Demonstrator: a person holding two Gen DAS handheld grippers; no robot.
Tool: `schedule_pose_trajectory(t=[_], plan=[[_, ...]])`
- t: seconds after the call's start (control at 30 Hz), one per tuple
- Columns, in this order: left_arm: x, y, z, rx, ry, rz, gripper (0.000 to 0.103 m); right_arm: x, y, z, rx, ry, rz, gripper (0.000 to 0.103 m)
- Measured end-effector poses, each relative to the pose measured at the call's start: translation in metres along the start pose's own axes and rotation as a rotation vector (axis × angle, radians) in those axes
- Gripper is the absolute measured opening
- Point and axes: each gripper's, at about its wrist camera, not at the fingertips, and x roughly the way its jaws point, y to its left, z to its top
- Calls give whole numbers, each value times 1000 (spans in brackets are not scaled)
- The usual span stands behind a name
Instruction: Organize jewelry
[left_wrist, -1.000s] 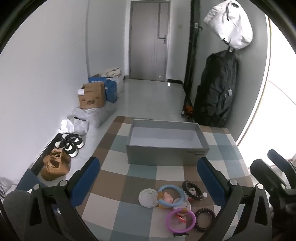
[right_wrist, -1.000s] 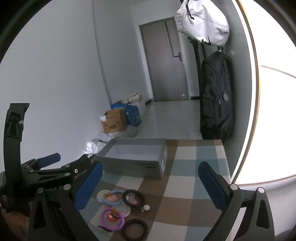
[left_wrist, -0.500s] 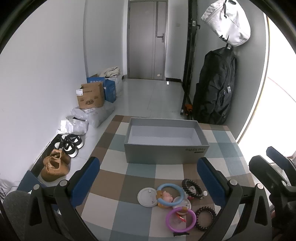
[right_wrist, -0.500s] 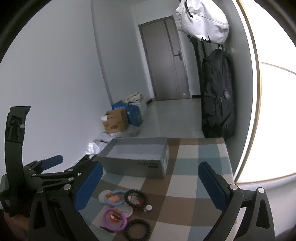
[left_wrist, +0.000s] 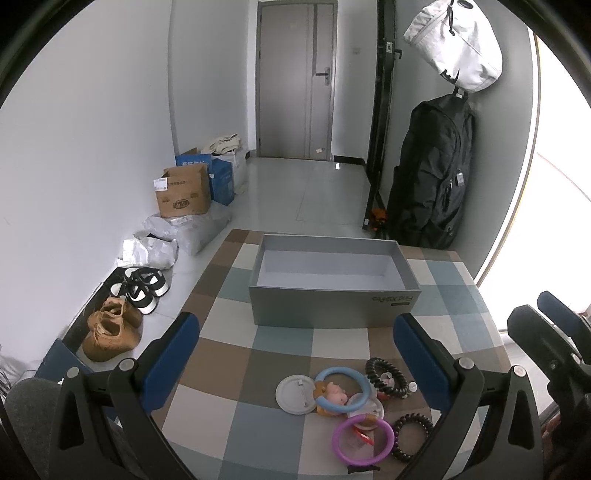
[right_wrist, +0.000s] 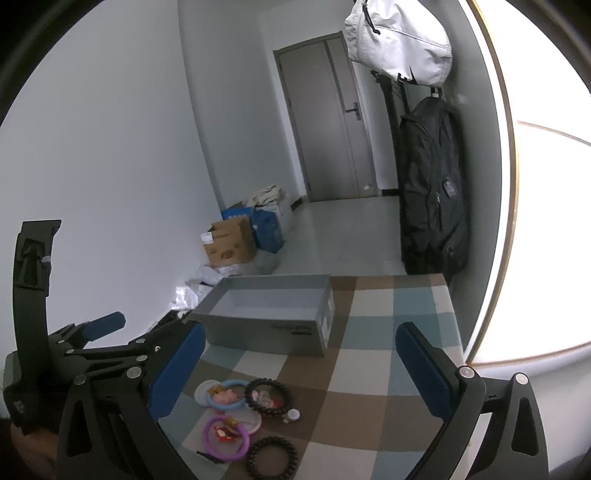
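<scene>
Both the left gripper (left_wrist: 295, 356) and right gripper (right_wrist: 301, 360) hang spread wide and empty, nothing picked yet, since the jewelry pile (left_wrist: 351, 402) sits at 6 o'clock of the gray box (left_wrist: 332, 306) on the checkered tabletop (left_wrist: 229, 347), probably staged for loading in.

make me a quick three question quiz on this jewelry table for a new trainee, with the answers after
1. True or false: the grey box already holds a bracelet.
2. Which ring lies nearest the camera in the left wrist view: A) the blue ring, B) the purple ring?
3. What does the left gripper hold, and what does the right gripper hold?

Key
1. False: its inside shows bare.
2. B.
3. Nothing; both are open above the checked table.
</scene>
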Motion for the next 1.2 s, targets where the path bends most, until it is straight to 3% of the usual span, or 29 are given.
schedule_pose_trajectory(t=[0.63,1.2], plan=[[2,-10,-8,18,4,-11,102,-1,-2,0,4,1,2,103],[6,-9,-12,-4,62,-80,102,-5,-5,0,19,4,-3,103]])
